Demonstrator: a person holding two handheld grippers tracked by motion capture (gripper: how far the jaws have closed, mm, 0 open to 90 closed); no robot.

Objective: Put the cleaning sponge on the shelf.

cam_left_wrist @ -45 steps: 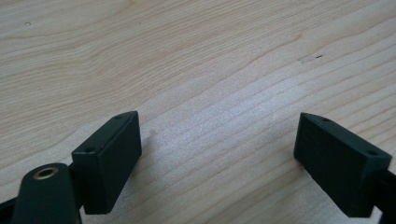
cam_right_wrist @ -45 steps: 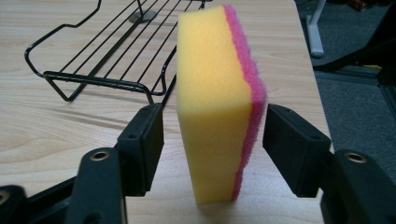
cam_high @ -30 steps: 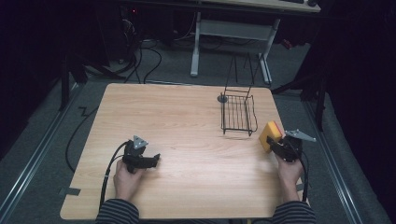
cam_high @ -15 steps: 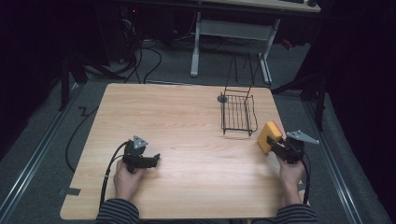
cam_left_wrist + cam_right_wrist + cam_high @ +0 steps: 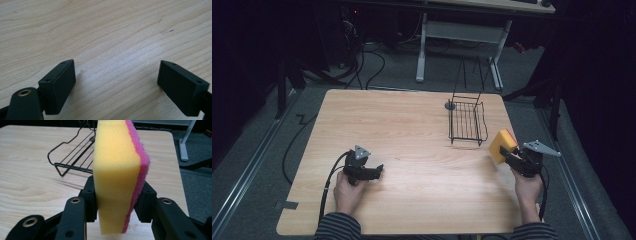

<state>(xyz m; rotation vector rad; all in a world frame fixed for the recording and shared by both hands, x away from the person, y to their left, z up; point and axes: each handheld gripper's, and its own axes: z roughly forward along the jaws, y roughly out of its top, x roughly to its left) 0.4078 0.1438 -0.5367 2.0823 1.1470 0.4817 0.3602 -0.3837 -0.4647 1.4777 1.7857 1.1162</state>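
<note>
Upright, the yellow sponge (image 5: 116, 170) with a pink scouring face sits clamped in the right gripper (image 5: 116, 202) jaws.

Light wooden table (image 5: 412, 130) carrying a black wire rack (image 5: 467, 121) near its far right corner

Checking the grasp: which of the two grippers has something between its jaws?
The right gripper: its jaws clamp an upright yellow-and-pink sponge. The left gripper stands open over bare table.
</note>
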